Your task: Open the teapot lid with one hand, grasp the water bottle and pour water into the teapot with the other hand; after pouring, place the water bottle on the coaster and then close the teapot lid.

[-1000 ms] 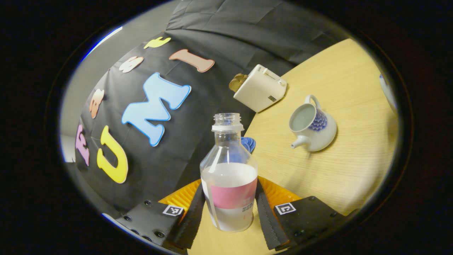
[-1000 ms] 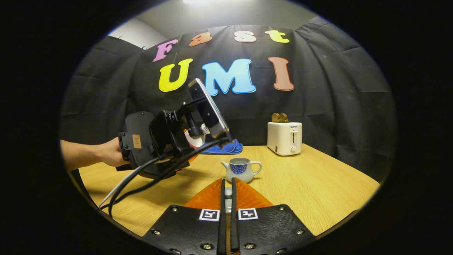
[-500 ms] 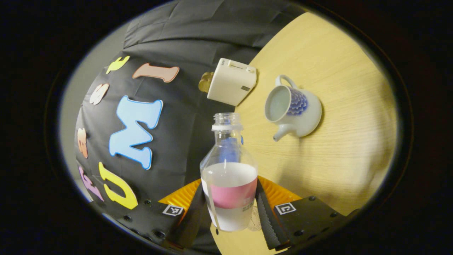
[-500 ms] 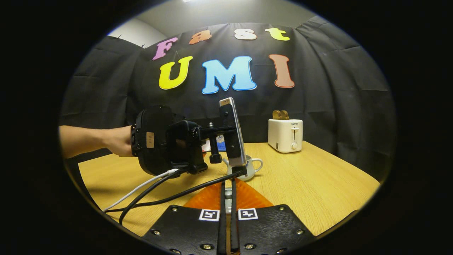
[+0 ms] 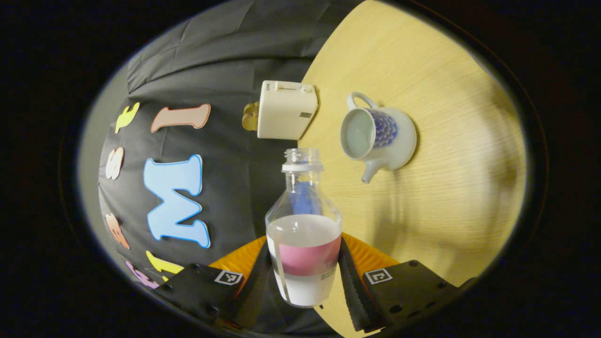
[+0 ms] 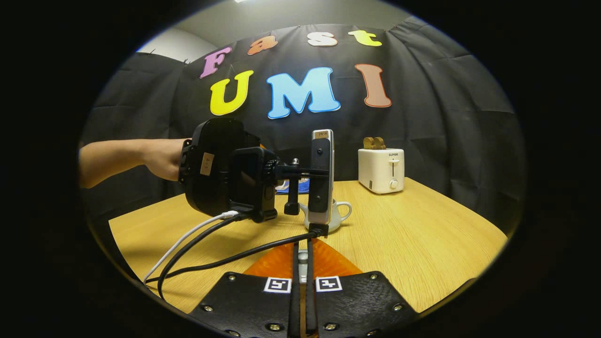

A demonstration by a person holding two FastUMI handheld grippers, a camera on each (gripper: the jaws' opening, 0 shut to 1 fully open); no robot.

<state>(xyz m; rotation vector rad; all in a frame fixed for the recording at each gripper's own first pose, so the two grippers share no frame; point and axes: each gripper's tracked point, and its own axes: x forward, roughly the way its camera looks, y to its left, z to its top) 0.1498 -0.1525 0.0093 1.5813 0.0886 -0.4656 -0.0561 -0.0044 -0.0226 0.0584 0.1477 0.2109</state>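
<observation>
My left gripper (image 5: 304, 245) is shut on a clear, uncapped water bottle (image 5: 303, 225) with a pink label, about half full. It is rolled far over, so the table looks nearly vertical. The white teapot (image 5: 378, 136) with a blue pattern stands open, up and to the right of the bottle's mouth. In the right gripper view the left gripper's housing (image 6: 220, 171) and the hand holding it hang above the table, partly hiding the teapot (image 6: 342, 212). My right gripper (image 6: 303, 256) is low and near, shut on a small pale piece that looks like the teapot lid.
A white toaster (image 6: 382, 169) with bread in it stands at the back of the wooden table (image 6: 422, 244), right of the teapot. A blue cloth (image 6: 296, 186) lies behind the left gripper. Cables (image 6: 211, 244) trail down from the left gripper over the table.
The left gripper has rolled further and carried the bottle rightwards and upwards, to in front of the teapot in the right gripper view. The right gripper has stayed almost still.
</observation>
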